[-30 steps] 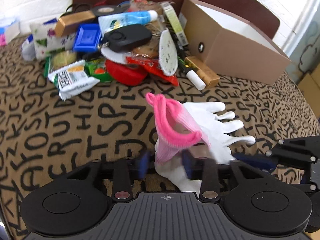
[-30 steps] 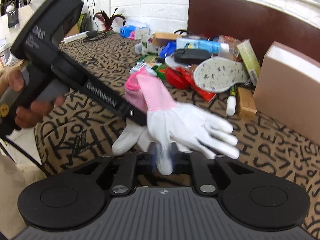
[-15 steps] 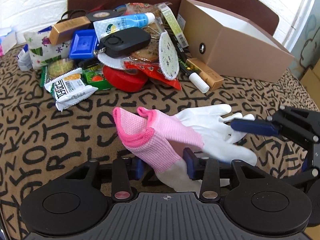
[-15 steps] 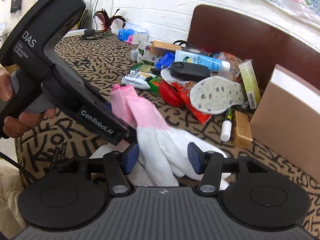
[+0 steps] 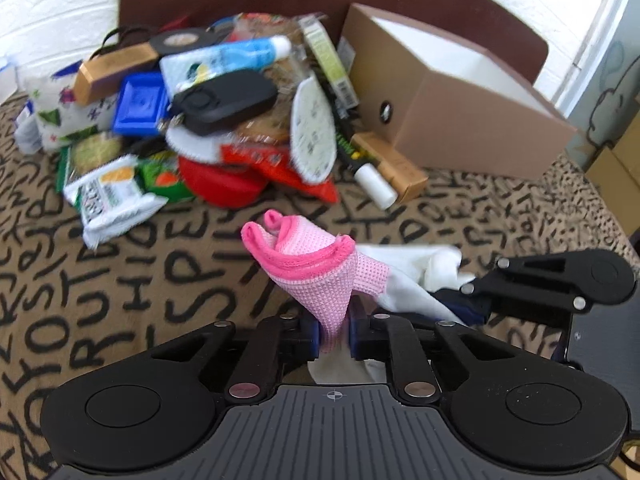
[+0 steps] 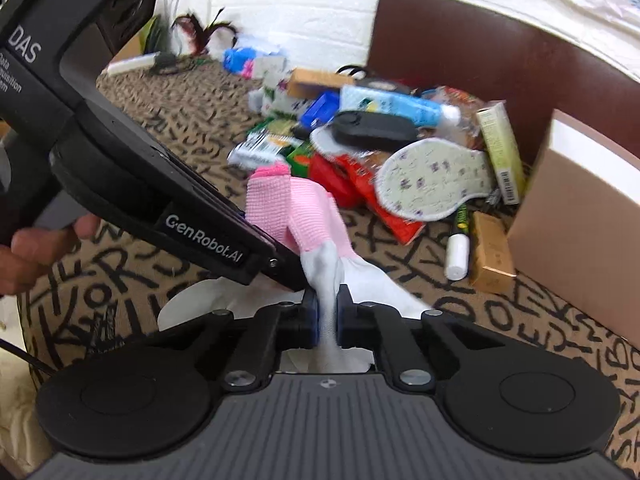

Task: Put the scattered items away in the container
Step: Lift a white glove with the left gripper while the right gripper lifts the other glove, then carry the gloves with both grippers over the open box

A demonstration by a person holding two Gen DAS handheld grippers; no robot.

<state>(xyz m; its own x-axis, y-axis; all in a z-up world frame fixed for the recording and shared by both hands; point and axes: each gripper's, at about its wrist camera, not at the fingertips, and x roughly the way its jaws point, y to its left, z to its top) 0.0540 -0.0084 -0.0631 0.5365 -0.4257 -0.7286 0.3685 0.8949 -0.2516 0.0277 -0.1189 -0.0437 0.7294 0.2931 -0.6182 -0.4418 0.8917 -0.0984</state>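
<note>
A white glove with a pink cuff (image 5: pixel 320 272) hangs bunched just above the patterned cloth, held from two sides. My left gripper (image 5: pixel 334 330) has its jaws closing tight on the pink cuff end, and the pads press the fabric. My right gripper (image 6: pixel 328 316) has its jaws closing on the white part (image 6: pixel 320 272), and it is also pinched there. In the left wrist view the right gripper (image 5: pixel 464 306) reaches in from the right at the white fabric. The open brown box (image 5: pixel 460 132) stands at the back right.
A pile of scattered items lies behind the glove: a black key fob (image 5: pixel 224 100), a blue tube (image 5: pixel 224 60), an insole (image 5: pixel 312 132), red wrappers (image 5: pixel 224 180), snack packets (image 5: pixel 112 196) and a white marker (image 5: pixel 376 184). A brown chair back (image 6: pixel 500 48) rises behind the table.
Both grippers' jaws went from standing apart around the glove to pinched shut on it. The glove is now bunched and lifted, its fingers no longer spread flat.
</note>
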